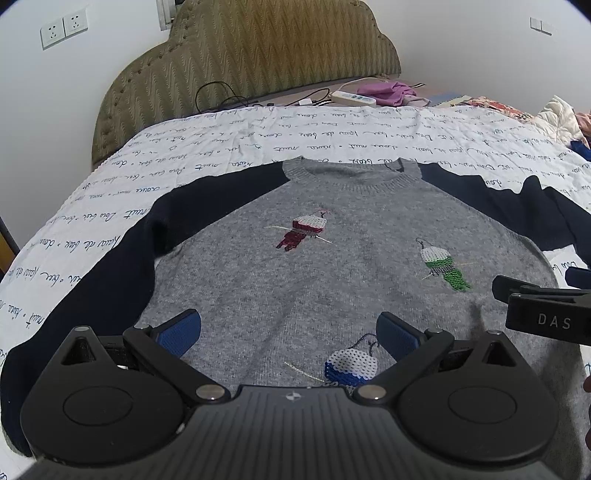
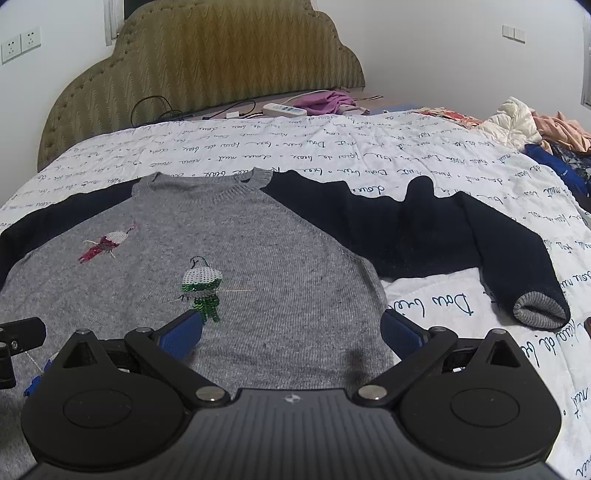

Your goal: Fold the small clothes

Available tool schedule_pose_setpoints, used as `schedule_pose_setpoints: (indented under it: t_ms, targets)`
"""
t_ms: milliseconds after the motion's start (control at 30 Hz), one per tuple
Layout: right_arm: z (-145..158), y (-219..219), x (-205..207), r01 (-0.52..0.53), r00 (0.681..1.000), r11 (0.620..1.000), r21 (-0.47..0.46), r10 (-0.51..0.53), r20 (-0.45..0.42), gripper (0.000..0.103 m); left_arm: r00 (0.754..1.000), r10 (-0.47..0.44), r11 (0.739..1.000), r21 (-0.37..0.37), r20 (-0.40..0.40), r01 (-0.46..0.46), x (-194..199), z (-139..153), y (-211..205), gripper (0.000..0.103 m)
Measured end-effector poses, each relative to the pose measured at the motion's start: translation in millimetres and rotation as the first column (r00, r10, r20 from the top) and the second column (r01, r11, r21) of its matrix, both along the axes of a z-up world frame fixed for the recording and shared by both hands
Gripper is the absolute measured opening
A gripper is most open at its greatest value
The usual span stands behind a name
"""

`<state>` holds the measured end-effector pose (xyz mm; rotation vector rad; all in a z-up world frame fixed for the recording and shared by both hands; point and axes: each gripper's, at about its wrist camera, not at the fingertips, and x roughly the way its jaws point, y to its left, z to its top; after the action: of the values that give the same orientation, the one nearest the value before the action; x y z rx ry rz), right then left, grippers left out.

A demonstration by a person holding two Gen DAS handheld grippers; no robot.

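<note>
sweater flat on bed, both grippers spread and empty

the sweater [image 1: 295, 266] lies face up and spread flat on the quilt [image 1: 258, 129], collar toward the headboard [image 1: 251, 59], hem toward the cameras. body grey knit, sleeves dark navy. the sleeve on the right [image 2: 443, 236] is bent back on itself, with its grey ribbed cuff [image 2: 539, 308] resting on the quilt.

three sequin bird motifs on the front: red and white [image 1: 303, 232], green and white [image 1: 443, 266], blue and white [image 1: 351, 363], the last partly hidden by the gripper body.

left gripper [image 1: 288, 332]: fingers wide apart, blue pads [image 1: 181, 330] showing, nothing between them. it hovers over the lower front of the sweater; contact with the knit cannot be determined.

right gripper [image 2: 291, 332]: fingers likewise wide apart, nothing held, over the sweater's lower right part; its outer pad [image 2: 402, 332] sits at the garment's side edge.

writing: in the left wrist view the right gripper's side enters at the right edge and carries the letters "das" [image 1: 554, 321]. the quilt is printed in rows of cursive script; most of it is not legible, and one large word near the cuff reads roughly "dou" [image 2: 443, 302].

other items: power strip [image 2: 284, 109] and purple cloth [image 2: 328, 101] near the headboard, wall sockets [image 1: 62, 27], clothes pile [image 2: 535, 125] at the far right.
</note>
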<state>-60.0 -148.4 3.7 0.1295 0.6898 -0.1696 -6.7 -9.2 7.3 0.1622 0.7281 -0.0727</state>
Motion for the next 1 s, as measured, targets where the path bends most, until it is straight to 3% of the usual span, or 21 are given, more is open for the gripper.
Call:
schedule_pose_setpoints:
  t_ms: [1000]
  targets:
    - [0, -22, -5, -0.017, 1.0, 0.995, 0.097, 0.015, 0.022, 0.103, 0.997, -0.066, 0.998, 0.023, 0.038, 0.065, -3, 2, -18, 0.102]
